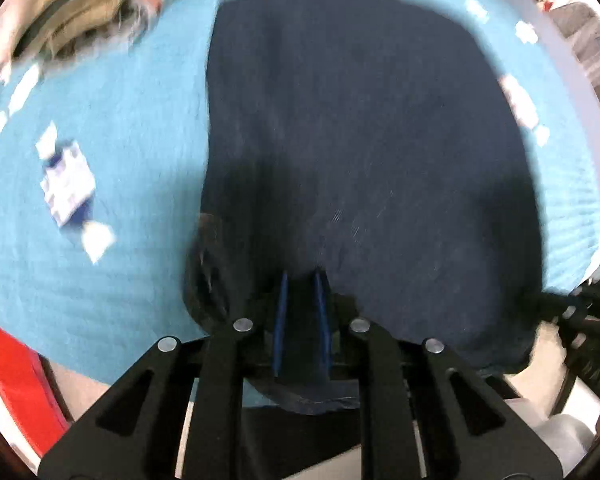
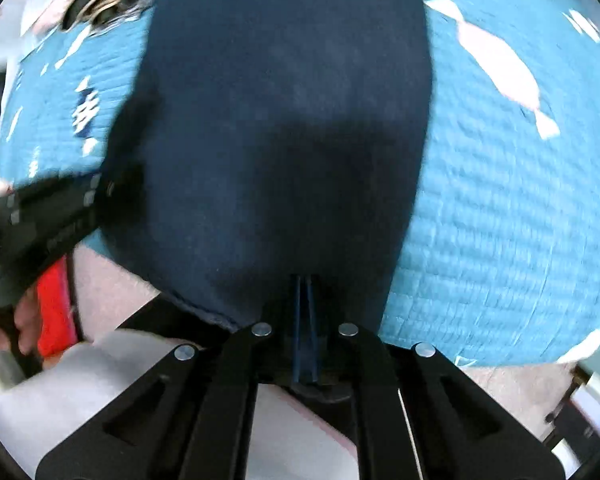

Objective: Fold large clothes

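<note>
Navy garment (image 1: 360, 140) lies spread over the blue quilted bedspread (image 1: 120, 160), and we grip its near edge at both corners. Our left gripper (image 1: 302, 276) is pinched narrow on the fabric, and our right gripper (image 2: 304, 278) is clamped tight on it too

I take this for a bedroom in a home. What I see under everything is a bed with a quilted light-blue bedspread (image 2: 500, 208) printed with white and dark-blue shapes, its near edge dropping off to a pale floor (image 2: 512, 384). At the far left corner lies a heap of tan, fur-trimmed clothing (image 1: 84, 4). Something red (image 1: 16, 380) stands by the near left edge.
</note>
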